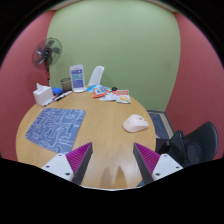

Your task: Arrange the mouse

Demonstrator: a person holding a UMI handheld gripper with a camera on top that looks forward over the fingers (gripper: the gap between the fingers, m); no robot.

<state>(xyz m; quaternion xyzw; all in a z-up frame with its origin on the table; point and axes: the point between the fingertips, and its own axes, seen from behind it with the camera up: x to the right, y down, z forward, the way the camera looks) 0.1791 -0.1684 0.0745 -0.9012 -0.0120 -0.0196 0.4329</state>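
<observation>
A pale pink-white mouse (pixel 135 123) lies on the round wooden table (pixel 100 140), ahead of my fingers and a little to the right. A blue-grey patterned mouse mat (pixel 56 126) lies on the table to the left, ahead of my left finger. My gripper (pixel 114 160) is open and empty above the near part of the table, with bare wood between the magenta pads. Both fingers (pixel 80 160) show at the near table edge.
At the far side of the table stand a tissue box (pixel 42 95), a white device (pixel 77 78), a tilted white item (pixel 96 76) and scattered papers (pixel 112 96). A fan (pixel 47 52) stands behind. A dark office chair (pixel 195 143) is at the right.
</observation>
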